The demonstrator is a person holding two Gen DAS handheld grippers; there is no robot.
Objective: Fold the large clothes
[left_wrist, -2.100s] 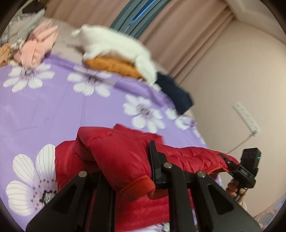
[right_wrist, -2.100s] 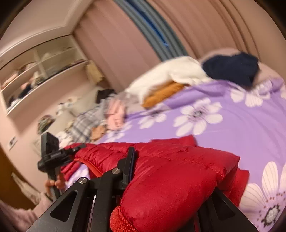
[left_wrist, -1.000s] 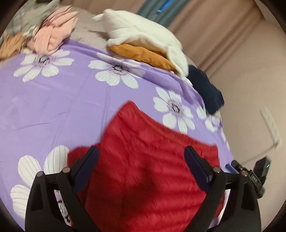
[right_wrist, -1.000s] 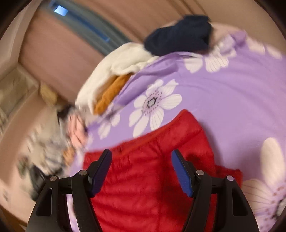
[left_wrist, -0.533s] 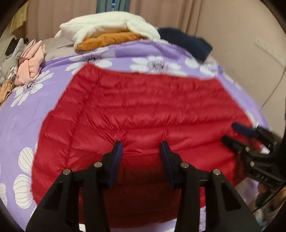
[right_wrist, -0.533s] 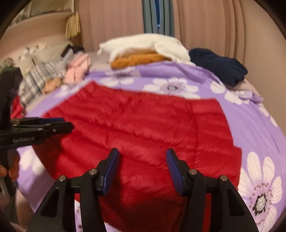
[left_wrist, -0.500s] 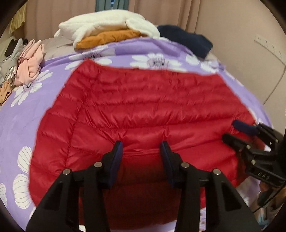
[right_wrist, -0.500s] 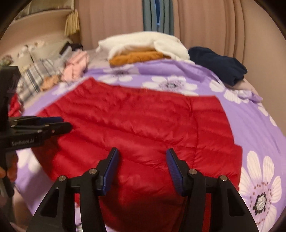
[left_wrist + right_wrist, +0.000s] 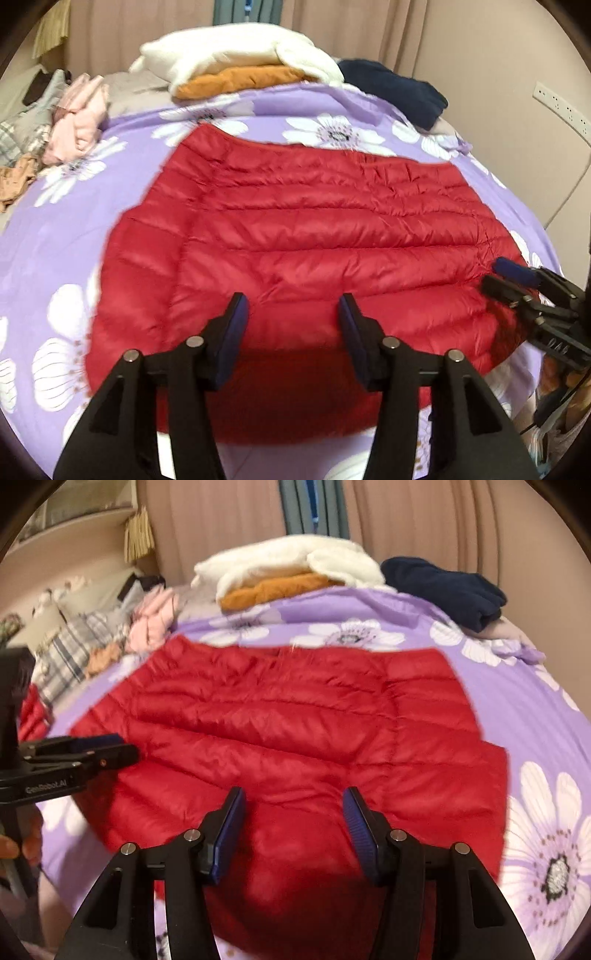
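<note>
A red quilted puffer jacket (image 9: 295,236) lies spread flat, back side up, on the purple flowered bedspread (image 9: 48,229); it also shows in the right wrist view (image 9: 295,720). My left gripper (image 9: 291,310) is open and empty, above the jacket's near edge. My right gripper (image 9: 293,805) is open and empty, also above the near edge. The right gripper shows at the jacket's right side in the left wrist view (image 9: 517,280). The left gripper shows at the jacket's left side in the right wrist view (image 9: 92,753).
At the bed's far end lie a white garment (image 9: 236,51) on an orange one (image 9: 240,81) and a dark navy garment (image 9: 395,88). Pink clothes (image 9: 79,114) and plaid fabric (image 9: 70,650) lie at the left. The wall has a socket strip (image 9: 561,107).
Both grippers let go of the bunched jacket and opened. The jacket was laid out flat on the bed. Over the last half second the grippers stayed near its front edge.
</note>
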